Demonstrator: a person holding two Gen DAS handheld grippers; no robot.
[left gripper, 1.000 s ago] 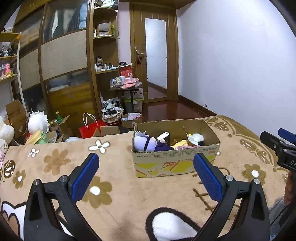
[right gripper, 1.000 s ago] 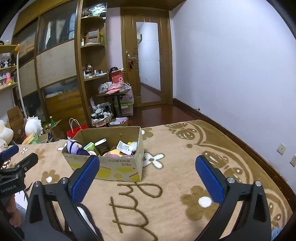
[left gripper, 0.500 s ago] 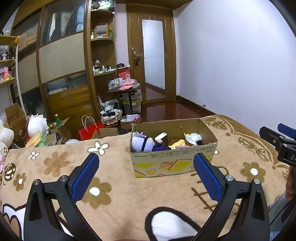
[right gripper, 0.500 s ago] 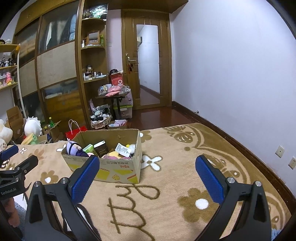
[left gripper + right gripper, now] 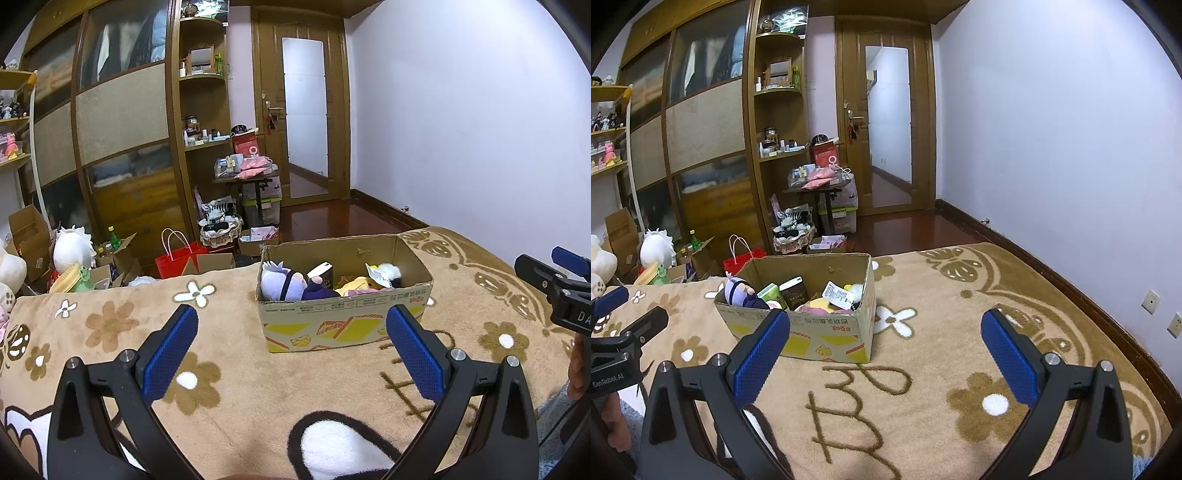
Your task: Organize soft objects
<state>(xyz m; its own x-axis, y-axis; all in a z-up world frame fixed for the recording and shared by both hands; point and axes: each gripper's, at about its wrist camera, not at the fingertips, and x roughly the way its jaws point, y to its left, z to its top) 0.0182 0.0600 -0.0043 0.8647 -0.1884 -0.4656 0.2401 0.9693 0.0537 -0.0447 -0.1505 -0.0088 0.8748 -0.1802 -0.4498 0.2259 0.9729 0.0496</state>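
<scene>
A cardboard box (image 5: pixel 343 325) (image 5: pixel 827 338) stands on a tan flowered blanket (image 5: pixel 236 373) (image 5: pixel 934 369). Inside lie a purple-haired plush doll (image 5: pixel 282 282) (image 5: pixel 737 291), a yellow plush (image 5: pixel 356 286), a white fluffy toy (image 5: pixel 389 271) and small packets. My left gripper (image 5: pixel 291 339) is open and empty, hovering short of the box. My right gripper (image 5: pixel 884 341) is open and empty too, just right of the box's near corner. Each gripper shows at the edge of the other's view.
Beyond the bed's far edge sit a red paper bag (image 5: pixel 175 256), open cartons, a white plush (image 5: pixel 72 249) and a basket (image 5: pixel 219 229). A wardrobe with shelves (image 5: pixel 122 122) fills the left, a wooden door (image 5: pixel 304 122) the back, a white wall (image 5: pixel 461 122) the right.
Both views have risen and pulled back slightly, so the box sits a little lower and farther. Both grippers stay open; nothing was picked up.
</scene>
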